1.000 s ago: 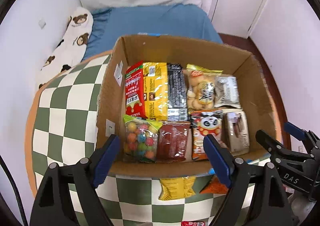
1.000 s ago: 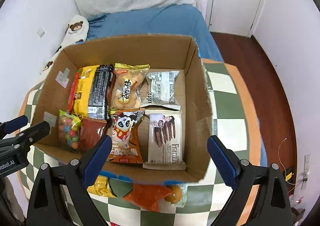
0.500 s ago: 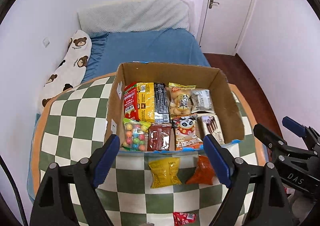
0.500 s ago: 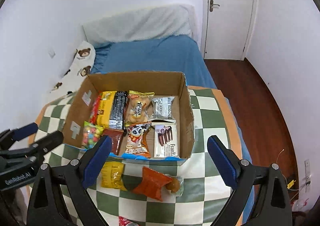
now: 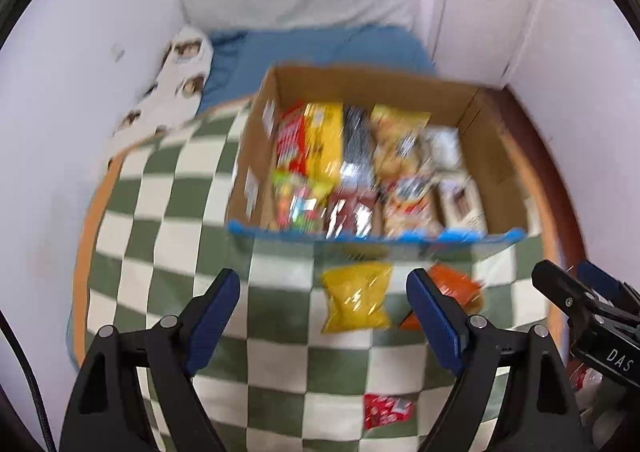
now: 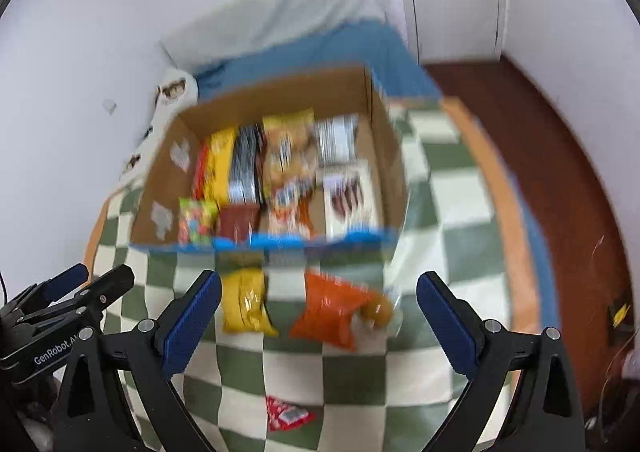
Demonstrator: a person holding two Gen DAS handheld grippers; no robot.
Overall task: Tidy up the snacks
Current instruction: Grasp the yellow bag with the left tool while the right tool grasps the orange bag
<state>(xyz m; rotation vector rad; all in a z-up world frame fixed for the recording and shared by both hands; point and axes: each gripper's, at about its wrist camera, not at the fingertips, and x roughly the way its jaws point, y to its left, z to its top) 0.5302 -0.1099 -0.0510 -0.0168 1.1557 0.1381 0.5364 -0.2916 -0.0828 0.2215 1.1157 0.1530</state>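
Both frames are blurred. The left tool (image 5: pixel 322 294) tilts steeply down over the checkered desk (image 5: pixel 160 236), its blue-padded fingers (image 5: pixel 214 316) spread wide with nothing gripped. The right tool (image 6: pixel 318 300) has the same downward tilt beside it, also spread wide and empty; each tool shows at the edge of the other's view.

The cardboard box (image 5: pixel 496 155) stands at the far side of the desk, beyond both tools, and holds snack packets packed side by side in two rows; their labels are too smeared to read. Three snacks lie loose on the desk in front of the box. The yellow packet (image 5: pixel 356 302) lies near the box's front wall, seen between the left tool's fingers in the left wrist view. The orange packet (image 6: pixel 334 310) lies just beside it, seen between the right tool's fingers in the right wrist view. The small red packet (image 6: pixel 288 414) lies apart from those two, towards the desk's near edge.
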